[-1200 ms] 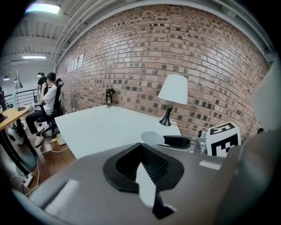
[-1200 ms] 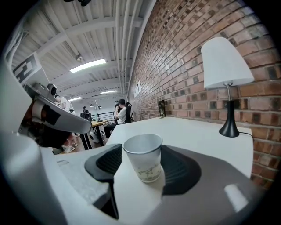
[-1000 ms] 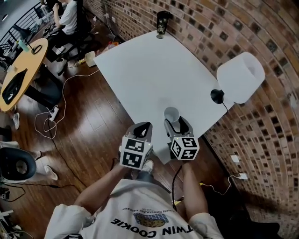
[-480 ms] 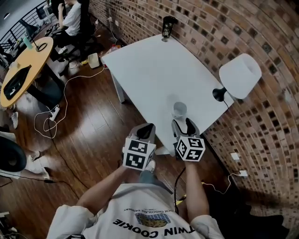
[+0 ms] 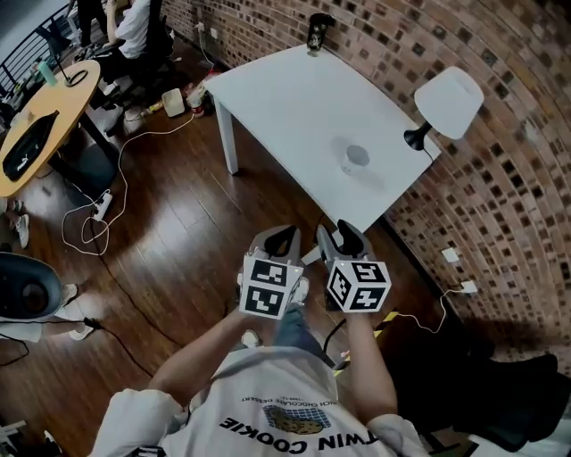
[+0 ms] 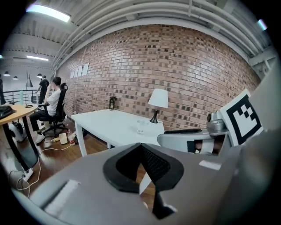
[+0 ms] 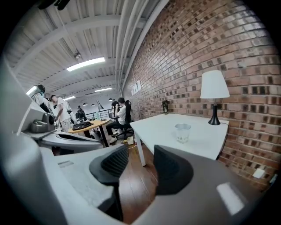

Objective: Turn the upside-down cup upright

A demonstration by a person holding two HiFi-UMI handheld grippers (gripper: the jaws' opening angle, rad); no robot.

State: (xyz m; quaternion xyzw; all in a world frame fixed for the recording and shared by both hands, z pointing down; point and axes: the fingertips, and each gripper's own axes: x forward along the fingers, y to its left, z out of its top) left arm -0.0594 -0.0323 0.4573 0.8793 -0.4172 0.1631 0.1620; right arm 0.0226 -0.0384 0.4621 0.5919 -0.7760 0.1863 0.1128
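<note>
Clear cup (image 5: 356,156); white table (image 5: 285,98); red-brick wall (image 5: 517,196); white lampshade (image 5: 449,101).

cup (image 5: 356,157) faint and blurred, far dark object (image 5: 314,31) unidentifiable

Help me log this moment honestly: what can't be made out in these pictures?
Small clear cup on the white rectangular table: whether anything is inside, too small in every view.
Dark upright object at the table's far corner: too small to identify in any view.
Seated person in a white shirt: cut off by the head view's top edge.
</note>
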